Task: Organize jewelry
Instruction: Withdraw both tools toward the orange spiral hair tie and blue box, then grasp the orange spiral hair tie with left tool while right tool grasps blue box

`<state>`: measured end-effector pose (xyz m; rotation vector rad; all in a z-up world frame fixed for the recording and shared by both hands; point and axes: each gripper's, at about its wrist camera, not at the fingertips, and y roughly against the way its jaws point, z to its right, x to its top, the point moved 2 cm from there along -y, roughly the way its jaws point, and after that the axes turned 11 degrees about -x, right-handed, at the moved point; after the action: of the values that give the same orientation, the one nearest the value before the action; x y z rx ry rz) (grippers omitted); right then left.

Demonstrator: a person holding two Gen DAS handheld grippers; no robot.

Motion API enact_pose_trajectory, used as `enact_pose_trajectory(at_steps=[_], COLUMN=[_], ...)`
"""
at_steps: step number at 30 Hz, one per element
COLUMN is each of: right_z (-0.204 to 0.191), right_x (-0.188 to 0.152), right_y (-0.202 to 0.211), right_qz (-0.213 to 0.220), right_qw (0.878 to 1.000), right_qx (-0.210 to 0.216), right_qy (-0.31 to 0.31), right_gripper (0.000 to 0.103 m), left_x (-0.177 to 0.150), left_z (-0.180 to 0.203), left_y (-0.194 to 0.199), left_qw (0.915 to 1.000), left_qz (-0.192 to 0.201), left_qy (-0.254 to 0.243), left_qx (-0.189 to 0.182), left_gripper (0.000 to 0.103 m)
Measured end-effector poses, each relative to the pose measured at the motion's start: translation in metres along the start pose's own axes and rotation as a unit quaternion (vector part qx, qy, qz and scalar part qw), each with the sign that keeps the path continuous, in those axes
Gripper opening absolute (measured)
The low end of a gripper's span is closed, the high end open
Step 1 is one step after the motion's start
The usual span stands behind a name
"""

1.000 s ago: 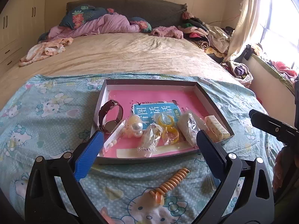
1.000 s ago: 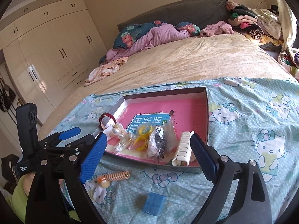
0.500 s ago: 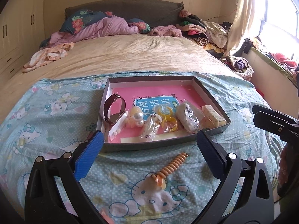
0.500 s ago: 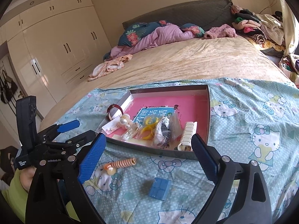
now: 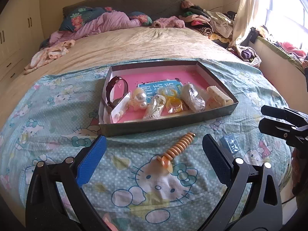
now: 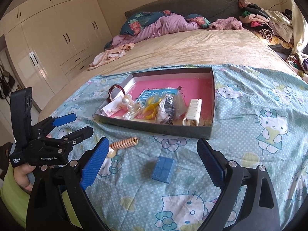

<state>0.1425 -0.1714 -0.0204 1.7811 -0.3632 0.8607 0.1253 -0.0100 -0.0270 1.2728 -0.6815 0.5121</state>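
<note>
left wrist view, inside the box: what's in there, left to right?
Watch → pearl hair clip → clear bag of jewelry → yellow rings → second clear bag → cream hair claw, at the right wall of the box.

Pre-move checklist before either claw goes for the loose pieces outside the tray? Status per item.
1. Left claw open and empty: ok.
2. Right claw open and empty: ok.
3. Orange spiral hair tie clear on the blanket, between the left fingers' line of sight: ok.
4. Blue box lying free in front of the right claw, nothing on it: ok.
5. Tray has bare pink floor at the back for drops: ok; front row is crowded with watch, bags and clips.
6. The two claws apart from each other: ok, though the loose pieces lie near each other, so a clash is possible.
</note>
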Motion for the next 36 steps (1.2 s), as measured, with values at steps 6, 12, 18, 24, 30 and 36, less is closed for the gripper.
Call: enact_pose_trajectory(at_steps=[6, 12, 18, 24, 30, 36], right_z=[0.002, -0.002, -0.002, -0.001, 0.006, 0.018], right_x=[-0.014, -0.03, -0.043, -0.05, -0.049, -0.044], right_y=[-0.008, -0.025, -0.05, -0.069, -0.073, -0.062], right_qz=[-0.024, -0.051, -0.078, -0.094, -0.081, -0.061], right_qw=[1.0, 0.999, 0.997, 0.996, 0.997, 0.998], right_qx=[-0.008, -0.006, -0.007, -0.008, 0.006, 0.016], right_qy=[-0.001, 0.001, -0.004, -0.005, -0.01, -0.027], right_gripper=[0.092, 0.092, 0.091, 0.074, 0.039, 0.035], left_x=[-0.013, -0.021, -0.023, -0.026, -0.024, -0.023], left_z=[0.003, 0.002, 0.002, 0.003, 0.007, 0.009], left_y=[-0.012, -0.025, -0.034, -0.044, -0.056, -0.073], left_qw=[0.9996, 0.9987, 0.9979, 0.9972, 0.9962, 0.9948], left_qz=[-0.025, -0.05, -0.062, -0.072, -0.08, -0.092], left_qy=[-0.01, -0.012, -0.017, -0.02, -0.034, -0.038], left_qx=[-0.003, 0.0, 0.0, -0.002, -0.007, -0.022], left_gripper=[0.093, 0.093, 0.093, 0.087, 0.075, 0.043])
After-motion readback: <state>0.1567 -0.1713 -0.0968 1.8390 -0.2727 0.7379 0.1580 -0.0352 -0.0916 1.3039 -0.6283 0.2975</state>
